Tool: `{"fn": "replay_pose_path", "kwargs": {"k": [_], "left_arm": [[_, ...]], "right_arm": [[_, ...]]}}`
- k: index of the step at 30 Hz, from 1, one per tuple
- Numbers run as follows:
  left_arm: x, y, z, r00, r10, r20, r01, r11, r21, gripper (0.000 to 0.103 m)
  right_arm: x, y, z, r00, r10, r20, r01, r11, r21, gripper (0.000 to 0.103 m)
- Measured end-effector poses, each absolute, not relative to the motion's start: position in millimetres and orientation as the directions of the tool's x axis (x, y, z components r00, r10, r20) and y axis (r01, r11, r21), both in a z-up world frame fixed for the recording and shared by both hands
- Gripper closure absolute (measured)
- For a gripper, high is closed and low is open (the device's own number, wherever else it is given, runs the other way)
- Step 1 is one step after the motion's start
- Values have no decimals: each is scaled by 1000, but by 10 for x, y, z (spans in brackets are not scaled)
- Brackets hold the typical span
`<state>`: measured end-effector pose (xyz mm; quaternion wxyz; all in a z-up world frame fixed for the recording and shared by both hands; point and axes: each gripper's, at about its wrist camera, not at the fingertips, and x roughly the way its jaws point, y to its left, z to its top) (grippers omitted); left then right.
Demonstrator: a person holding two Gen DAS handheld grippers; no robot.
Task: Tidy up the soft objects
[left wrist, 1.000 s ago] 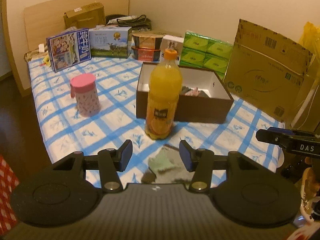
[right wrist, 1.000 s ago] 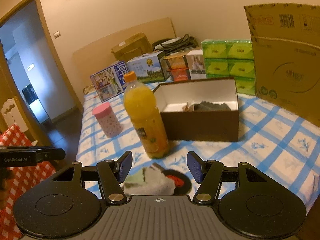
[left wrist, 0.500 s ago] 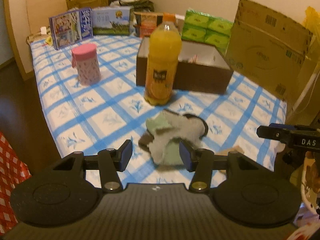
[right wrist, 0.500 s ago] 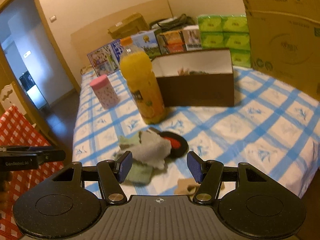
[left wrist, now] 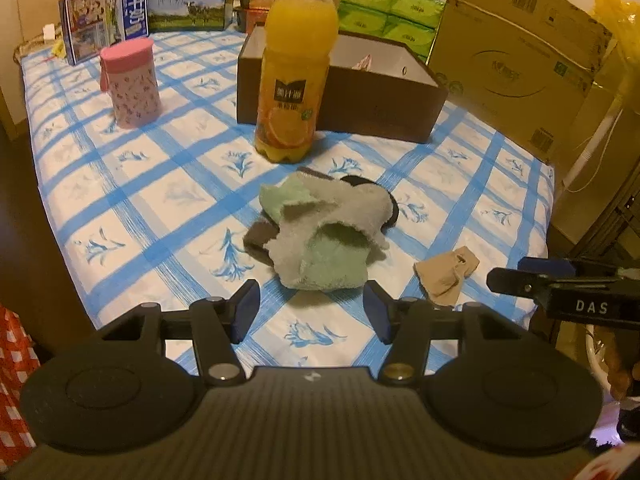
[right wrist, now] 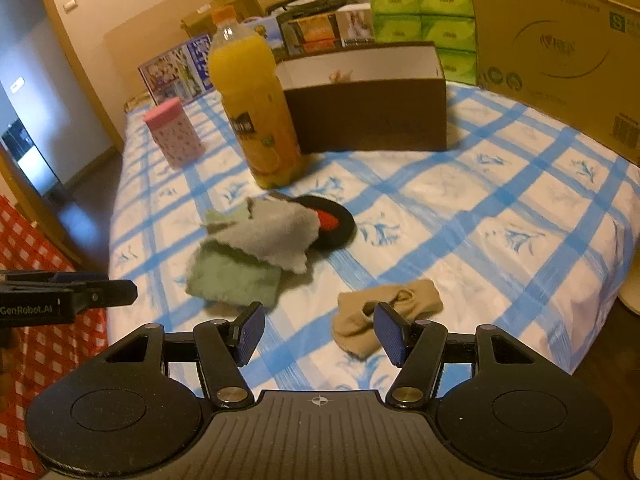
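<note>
Blue-and-white checked cloth covers the worktop [left wrist: 132, 184], which fills most of both views and stands against a plain cream wall, with a dark floor and a lit doorway off to the person's left in the right wrist view. Taking the brown open box [left wrist: 384, 96] as landmark: behind it stand a tall cardboard carton [left wrist: 516, 60], green tissue packs [left wrist: 384, 12] and printed boxes; just in front of its near-left corner stands an orange juice bottle [left wrist: 296, 68]; well to its left is a pink lidded tin [left wrist: 130, 82]. Something pale and something dark already seem to lie inside the box, though too little shows to name them. In front of the box, beyond the bottle, lies the pile of soft cloths [left wrist: 324, 236], grey over green, resting partly on a dark round piece [right wrist: 330, 222] with a red patch. Nearer the worktop's front edge, to the right of the pile, lies a small beige sock [right wrist: 386, 314]. By my reading the gathering step is in hand, with nothing yet picked up. The left hand-held gripper [left wrist: 310, 312] hangs with jaws spread wide and empty just short of the pile; the right hand-held gripper [right wrist: 320, 330] is likewise spread and empty, its right pad over the sock. Next each must probably dip down, pinch a fold of fabric firmly, and carry it to the box without dragging the neighbouring layers or knocking the bottle.
</note>
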<state>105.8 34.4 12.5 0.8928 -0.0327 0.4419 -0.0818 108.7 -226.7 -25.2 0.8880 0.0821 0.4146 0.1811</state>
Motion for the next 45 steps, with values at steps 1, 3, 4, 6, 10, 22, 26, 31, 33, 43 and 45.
{"fn": "replay_pose_path", "kwargs": {"k": [1, 3, 4, 6, 10, 22, 26, 31, 33, 43, 45], "left_arm": [[1073, 349, 89, 592, -177, -786, 114, 984, -136, 49], [1098, 351, 34, 586, -179, -790, 110, 984, -141, 47], [1109, 345, 1, 583, -177, -793, 109, 984, -139, 46], [1134, 332, -56, 576, -178, -798, 111, 984, -139, 44], [1186, 323, -160, 564, -184, -805, 112, 983, -147, 42], [1441, 144, -409, 568, -183, -803, 175, 980, -99, 31], [1602, 138, -576, 550, -183, -815, 163, 980, -110, 31], [1791, 130, -767, 536, -170, -827, 110, 985, -132, 42], [1813, 115, -780, 547, -175, -819, 109, 984, -138, 63], [1646, 213, -399, 624, -224, -749, 140, 975, -174, 92], [1524, 270, -226, 654, -232, -720, 153, 973, -174, 92]], "right_arm": [[1088, -2263, -276, 588, 383, -713, -250, 924, 291, 42], [1098, -2254, -316, 580, 371, -725, -241, 928, 283, 42], [1104, -2252, -342, 577, 368, -729, -237, 930, 282, 42], [1117, -2241, -389, 570, 364, -737, -233, 931, 279, 42], [1161, -2234, -505, 551, 350, -757, -219, 937, 274, 42], [1312, -2377, -714, 536, 315, -783, -143, 948, 284, 42], [1341, -2431, -753, 533, 307, -789, -118, 950, 290, 42], [1367, -2477, -808, 520, 305, -798, -90, 949, 304, 42], [1365, -2485, -808, 521, 303, -798, -88, 949, 303, 42], [1324, -2527, -765, 541, 295, -788, -73, 949, 306, 42], [1307, -2527, -744, 547, 298, -782, -75, 948, 309, 42]]}}
